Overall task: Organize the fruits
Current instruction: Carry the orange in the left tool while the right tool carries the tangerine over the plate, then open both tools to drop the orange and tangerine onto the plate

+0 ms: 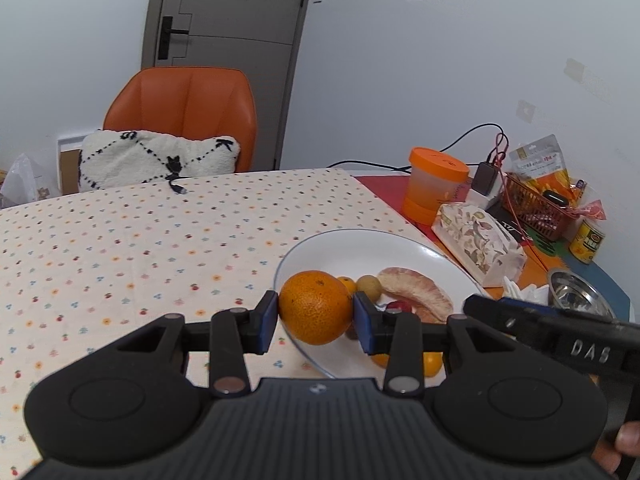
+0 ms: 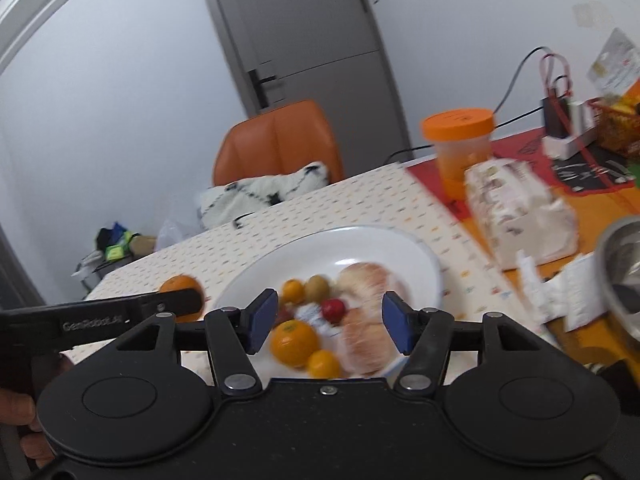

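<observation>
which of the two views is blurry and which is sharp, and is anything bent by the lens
Left wrist view: sharp, the skin of the orange held in the left gripper is crisp. Right wrist view: motion-blurred, the fruit on the white plate and the tissue pack smear. Fisheye bends the door frame in the left view, and the frame curves in the right view too.

Beside the white plate [image 1: 340, 248], a cream tablecloth [image 1: 140, 248] is showing small multicoloured flowers; beyond the plate an orange-lidded container [image 1: 434, 186] is sitting, and an orange chair [image 1: 184, 108] is backing a black-stitched white cushion [image 1: 156, 160].
</observation>
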